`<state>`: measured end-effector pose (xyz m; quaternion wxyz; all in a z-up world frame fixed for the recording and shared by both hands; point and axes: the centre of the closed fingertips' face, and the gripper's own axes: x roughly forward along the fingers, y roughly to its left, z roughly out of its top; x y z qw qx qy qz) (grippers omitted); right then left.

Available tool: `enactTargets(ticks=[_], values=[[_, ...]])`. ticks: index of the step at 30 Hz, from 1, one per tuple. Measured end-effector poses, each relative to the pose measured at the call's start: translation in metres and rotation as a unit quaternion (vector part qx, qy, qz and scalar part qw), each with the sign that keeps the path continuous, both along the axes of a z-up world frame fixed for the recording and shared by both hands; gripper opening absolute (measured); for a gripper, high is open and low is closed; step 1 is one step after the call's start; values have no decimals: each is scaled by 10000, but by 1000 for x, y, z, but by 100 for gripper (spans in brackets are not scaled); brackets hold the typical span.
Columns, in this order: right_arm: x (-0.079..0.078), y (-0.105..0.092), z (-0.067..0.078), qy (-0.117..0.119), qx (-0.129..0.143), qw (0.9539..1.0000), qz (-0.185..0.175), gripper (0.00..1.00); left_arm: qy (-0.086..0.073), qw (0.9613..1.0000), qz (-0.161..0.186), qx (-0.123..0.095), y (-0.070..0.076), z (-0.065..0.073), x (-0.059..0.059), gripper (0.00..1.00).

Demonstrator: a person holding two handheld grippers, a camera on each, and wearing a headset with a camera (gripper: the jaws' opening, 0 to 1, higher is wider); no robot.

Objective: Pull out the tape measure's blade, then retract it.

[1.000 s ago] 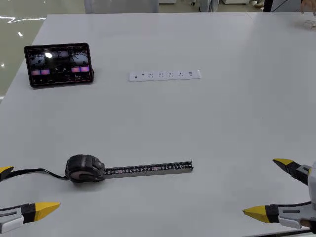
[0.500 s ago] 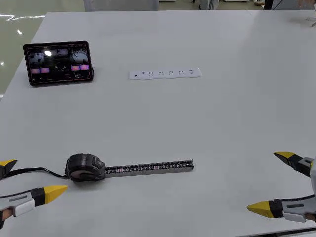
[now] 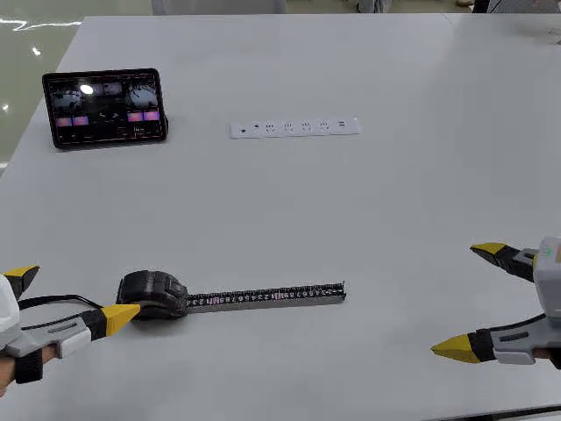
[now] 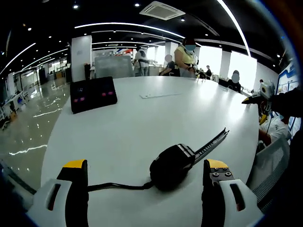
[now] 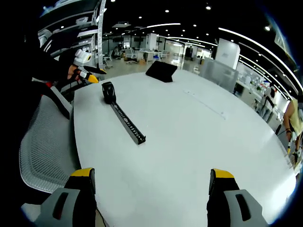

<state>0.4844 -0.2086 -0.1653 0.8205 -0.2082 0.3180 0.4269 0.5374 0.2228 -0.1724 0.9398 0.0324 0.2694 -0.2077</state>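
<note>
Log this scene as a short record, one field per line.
Tape measure: lying on the table, near edge, on the left
Blade: pulled out, flat on the table, pointing right
Strap: trails left from the tape measure
Left gripper: open, one tip at the tape measure, not clamped on it
Right gripper: open, well right of the blade's end, holding nothing
Tablet: propped up, far left, screen lit
Power strip: far centre, lying flat
</note>
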Motion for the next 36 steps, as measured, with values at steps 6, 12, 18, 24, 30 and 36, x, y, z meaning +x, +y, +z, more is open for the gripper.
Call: enactTargets(ticks=[6, 12, 18, 24, 30, 36], values=[[5, 6, -4, 46, -196, 9994, 287, 99, -1, 10000, -6, 16, -9, -3, 5, 99], [13, 12, -5, 45, -276, 9986, 446, 99, 11, 9999, -59, 140, -18, -6, 9, 99], [23, 23, -11, 73, -328, 9975, 619, 99, -15, 9997, -53, 236, -28, -9, 11, 99], [28, 35, -14, 81, -445, 9949, 898, 99, -11, 9995, -112, 308, -37, -17, 14, 99], [31, 48, -17, 141, -547, 9912, 1199, 99, -68, 9994, 85, 326, -39, -23, 18, 99], [35, 60, -20, 234, -648, 9871, 1447, 99, 21, 9994, 316, 99, -39, -31, 17, 99]])
